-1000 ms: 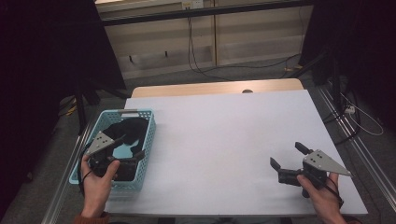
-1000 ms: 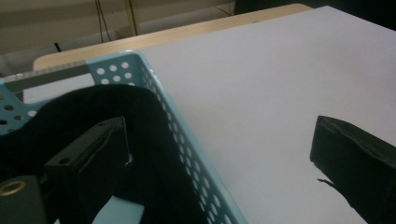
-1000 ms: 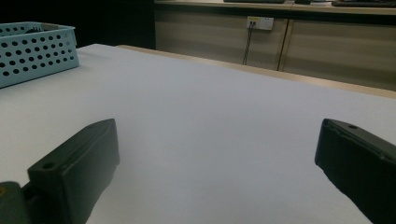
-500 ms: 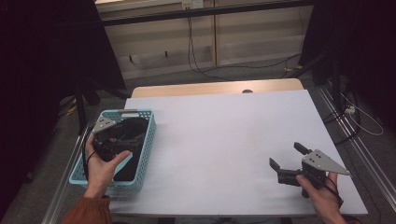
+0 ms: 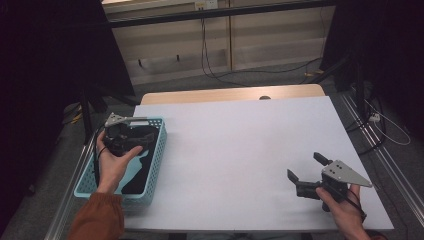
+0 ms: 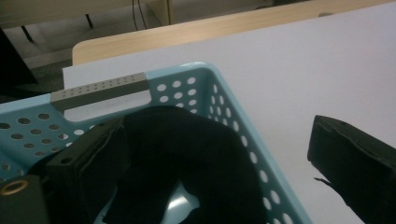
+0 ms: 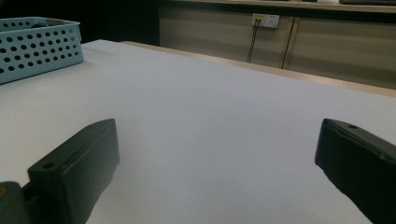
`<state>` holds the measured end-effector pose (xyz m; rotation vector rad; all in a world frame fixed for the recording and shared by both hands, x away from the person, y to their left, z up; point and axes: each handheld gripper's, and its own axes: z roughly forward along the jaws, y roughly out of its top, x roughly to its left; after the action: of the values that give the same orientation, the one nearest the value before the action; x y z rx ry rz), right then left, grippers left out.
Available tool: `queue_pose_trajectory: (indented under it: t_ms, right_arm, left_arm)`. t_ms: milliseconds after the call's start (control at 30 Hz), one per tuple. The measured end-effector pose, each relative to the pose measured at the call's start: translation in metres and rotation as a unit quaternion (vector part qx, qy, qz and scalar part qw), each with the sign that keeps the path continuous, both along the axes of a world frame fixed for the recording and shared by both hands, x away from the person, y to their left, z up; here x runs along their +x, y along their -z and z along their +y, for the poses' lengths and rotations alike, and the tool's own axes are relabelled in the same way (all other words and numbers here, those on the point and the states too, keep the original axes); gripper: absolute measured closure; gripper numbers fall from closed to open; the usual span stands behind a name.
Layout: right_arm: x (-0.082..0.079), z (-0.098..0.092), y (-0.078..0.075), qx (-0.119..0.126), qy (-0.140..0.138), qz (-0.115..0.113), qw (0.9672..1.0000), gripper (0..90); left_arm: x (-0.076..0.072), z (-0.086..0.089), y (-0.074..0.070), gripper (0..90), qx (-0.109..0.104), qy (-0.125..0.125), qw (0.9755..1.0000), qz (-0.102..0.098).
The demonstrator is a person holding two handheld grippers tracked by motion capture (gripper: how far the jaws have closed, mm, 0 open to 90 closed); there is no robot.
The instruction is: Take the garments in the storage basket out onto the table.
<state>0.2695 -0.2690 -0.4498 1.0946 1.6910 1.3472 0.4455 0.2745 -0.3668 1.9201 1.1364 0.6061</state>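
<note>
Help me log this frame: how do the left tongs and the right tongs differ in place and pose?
The left tongs hang over the light-blue basket at the table's left, above the black cloth inside; the right tongs sit over bare white table at the near right. In the left gripper view one jaw is inside the basket and one outside; the right tongs' jaws flank nothing. Both stand open and hold nothing.

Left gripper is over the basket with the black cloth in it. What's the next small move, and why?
Probably lower the left gripper a little onto the black cloth and then close. Its jaws stand open, one inside the blue basket beside the cloth, the other out past the wall, so shift it inward first. The right gripper rests open on the white table, far off.
</note>
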Motion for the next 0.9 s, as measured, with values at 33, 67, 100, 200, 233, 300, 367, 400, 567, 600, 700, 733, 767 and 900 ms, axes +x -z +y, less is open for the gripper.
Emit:
queue_pose_trajectory:
  t_ms: [33,67,100,200,233,300,367,400,567,600,700,733,767,900]
  right_arm:
    - [0.000,0.000,0.000,-0.001,0.000,0.000,1.0000,0.0]
    - [0.000,0.000,0.000,0.000,0.000,0.000,1.0000,0.0]
    - [0.000,0.000,0.000,0.000,0.000,0.000,1.0000,0.0]
    - [0.000,0.001,0.000,-0.001,-0.001,0.000,1.0000,0.0]
    - [0.000,0.001,0.000,-0.001,-0.001,0.000,1.0000,0.0]
    - [0.000,0.001,0.000,-0.001,-0.001,0.000,1.0000,0.0]
    - [-0.001,0.001,0.000,-0.001,-0.002,0.000,1.0000,0.0]
    - [-0.001,0.001,0.000,-0.001,-0.002,-0.001,1.0000,0.0]
    - [0.000,0.001,0.000,-0.003,-0.005,-0.001,1.0000,0.0]
    - [0.000,0.001,0.000,-0.002,-0.005,-0.001,1.0000,0.0]
    - [0.000,0.002,0.000,-0.004,-0.006,0.000,1.0000,0.0]
    - [0.000,0.002,0.000,-0.003,-0.006,0.000,1.0000,0.0]
    - [0.000,0.002,0.000,-0.004,-0.007,0.000,1.0000,0.0]
    - [0.000,0.002,0.000,-0.004,-0.008,0.001,1.0000,0.0]
  left_arm:
    - [0.002,0.000,0.001,6.8,-0.002,-0.001,1.0000,0.001]
    - [0.005,0.000,0.001,6.9,0.000,-0.003,1.0000,0.005]
    - [0.008,-0.001,0.001,6.9,0.012,-0.003,0.9999,0.010]
    - [0.014,0.000,0.002,9.0,0.015,-0.006,0.9998,0.010]
    - [0.016,0.001,0.003,9.1,0.010,-0.009,0.9998,0.012]
    - [0.021,0.001,0.005,9.4,0.006,-0.013,0.9998,0.017]
    - [0.026,0.000,0.008,9.9,0.011,-0.017,0.9995,0.025]
    - [0.029,-0.001,0.010,10.3,0.013,-0.018,0.9993,0.029]
    - [0.037,0.001,0.017,11.4,0.024,-0.022,0.9985,0.043]
    - [0.038,0.002,0.020,11.2,0.017,-0.022,0.9983,0.051]
    - [0.042,0.001,0.025,10.7,0.018,-0.021,0.9979,0.059]
    - [0.043,0.000,0.026,10.8,0.015,-0.019,0.9979,0.061]
    - [0.044,-0.002,0.028,10.8,0.015,-0.016,0.9980,0.059]
    - [0.046,-0.005,0.032,11.4,0.013,-0.014,0.9977,0.065]
